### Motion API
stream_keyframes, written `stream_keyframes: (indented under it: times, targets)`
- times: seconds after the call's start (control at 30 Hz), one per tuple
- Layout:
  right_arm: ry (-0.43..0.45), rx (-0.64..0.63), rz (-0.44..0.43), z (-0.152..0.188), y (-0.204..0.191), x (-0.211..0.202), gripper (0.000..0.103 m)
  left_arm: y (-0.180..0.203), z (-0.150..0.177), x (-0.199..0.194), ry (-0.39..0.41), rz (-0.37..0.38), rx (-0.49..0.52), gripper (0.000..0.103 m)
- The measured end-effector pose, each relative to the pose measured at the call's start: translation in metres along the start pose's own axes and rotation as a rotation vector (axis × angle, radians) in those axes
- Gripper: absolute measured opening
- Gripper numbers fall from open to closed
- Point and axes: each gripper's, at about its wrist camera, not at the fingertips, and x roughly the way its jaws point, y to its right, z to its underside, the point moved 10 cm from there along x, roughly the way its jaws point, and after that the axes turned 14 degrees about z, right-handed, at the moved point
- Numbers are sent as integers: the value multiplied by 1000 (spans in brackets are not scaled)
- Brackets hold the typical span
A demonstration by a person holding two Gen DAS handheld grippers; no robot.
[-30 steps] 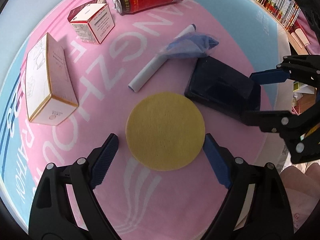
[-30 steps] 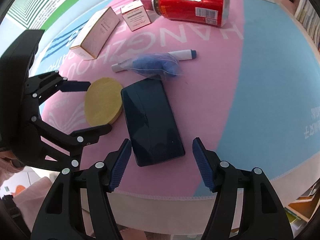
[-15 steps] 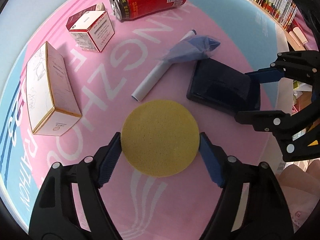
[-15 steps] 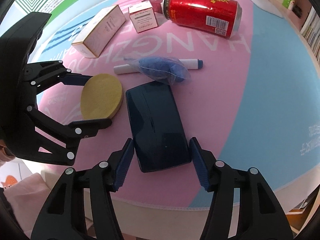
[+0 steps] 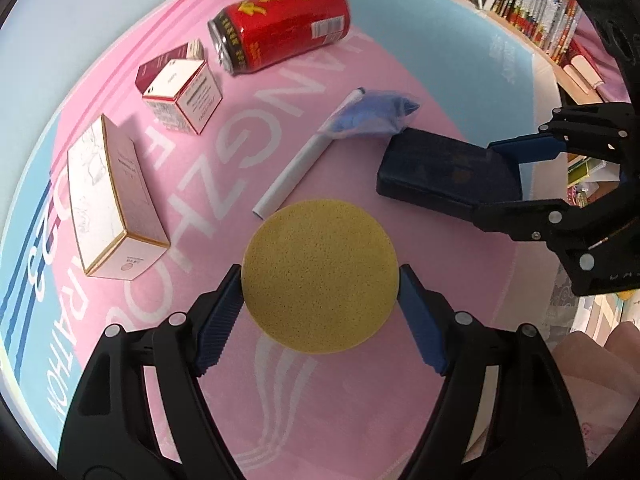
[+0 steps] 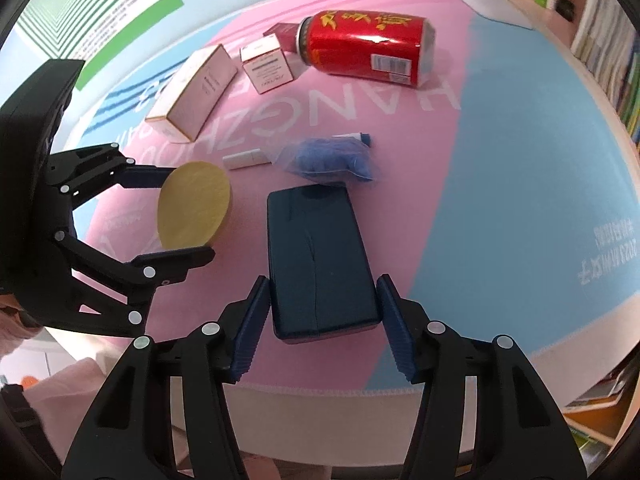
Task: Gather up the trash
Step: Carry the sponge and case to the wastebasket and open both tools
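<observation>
My left gripper (image 5: pixel 320 276) is shut on a round yellow sponge (image 5: pixel 320 284), its blue pads pressing both edges, and holds it a little above the pink cloth. The right wrist view shows that sponge (image 6: pixel 196 204) off the cloth, tilted in the left gripper. My right gripper (image 6: pixel 322 286) has a dark blue case (image 6: pixel 316 248) between its pads. Its jaws are closing, the pads touch the case's long sides, and the near end looks raised. A red can (image 5: pixel 284 26) lies on its side at the back. A blue plastic bag (image 5: pixel 368 118) lies over a white marker (image 5: pixel 296 172).
A small white and maroon box (image 5: pixel 182 96) and a long pink box (image 5: pixel 112 200) lie at the left on the pink and blue cloth (image 5: pixel 460 52). A bookshelf (image 5: pixel 532 4) stands beyond the table at the right. The table's near edge (image 6: pixel 320 396) is just under my right gripper.
My left jaws closed on the yellow sponge and lifted it off the cloth. My right jaws narrowed onto the dark blue case, and that gripper rose a little too.
</observation>
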Motion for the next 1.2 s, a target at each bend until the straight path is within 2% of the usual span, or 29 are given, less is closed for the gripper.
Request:
stream_keyframes:
  times: [0.53, 0.97, 1.2]
  targets:
    - [47, 178, 62, 40, 10, -37, 54, 49, 25, -11, -4, 33, 145, 73]
    - [105, 341, 126, 78, 44, -72, 53, 102, 27, -8, -19, 63, 282, 73]
    - [138, 387, 136, 97, 66, -90, 53, 132, 24, -4, -14, 65, 306, 73]
